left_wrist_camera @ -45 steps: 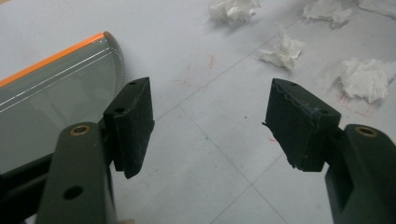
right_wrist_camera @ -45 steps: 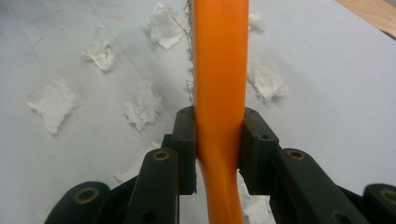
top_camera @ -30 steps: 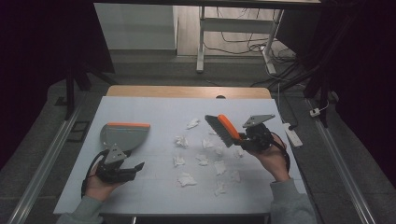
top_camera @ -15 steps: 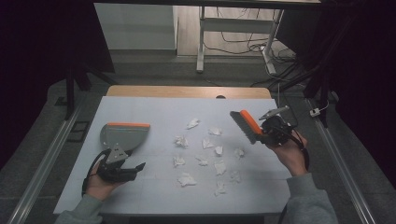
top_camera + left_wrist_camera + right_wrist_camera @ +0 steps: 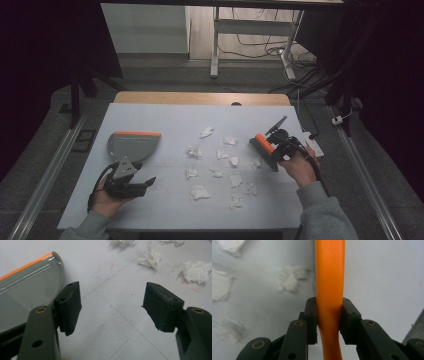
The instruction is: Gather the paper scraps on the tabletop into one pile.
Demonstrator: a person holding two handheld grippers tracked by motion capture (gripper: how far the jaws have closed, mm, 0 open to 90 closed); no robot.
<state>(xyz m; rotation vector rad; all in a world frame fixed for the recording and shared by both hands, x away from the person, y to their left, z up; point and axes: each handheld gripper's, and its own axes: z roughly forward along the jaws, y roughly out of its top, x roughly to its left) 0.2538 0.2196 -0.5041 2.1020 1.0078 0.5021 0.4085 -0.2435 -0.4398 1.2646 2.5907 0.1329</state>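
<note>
**Brush clamped in right gripper; paper scraps scattered mid-tabletop**

Brush (image 5: 264,151), orange handle, dark bristle edge. Handle sits squarely between the right gripper's (image 5: 329,316) fingers (image 5: 311,315), which are closed tight on it, one pad on each flank; the handle runs straight up from the grip in the right gripper view. In the high view the brush head rests at the right edge of the scrap cluster, just beside the nearest scrap, bristles low to the tabletop (image 5: 160,115).

Paper scraps (image 5: 220,153): white, crumpled. Count from high view: about thirteen, loosely spread left of the brush, none touching it as far as can be told. Three or four blurred scraps appear left of the handle in the right gripper view.

Dustpan (image 5: 132,145): one, grey with orange rim, lying flat well left of the brush, beyond the scraps.

Left gripper (image 5: 131,184): fingers spread wide, holding nothing, resting on the tabletop just near-side of the dustpan. Its own view shows the dustpan edge beside the left-hand finger (image 5: 70,306).
</note>
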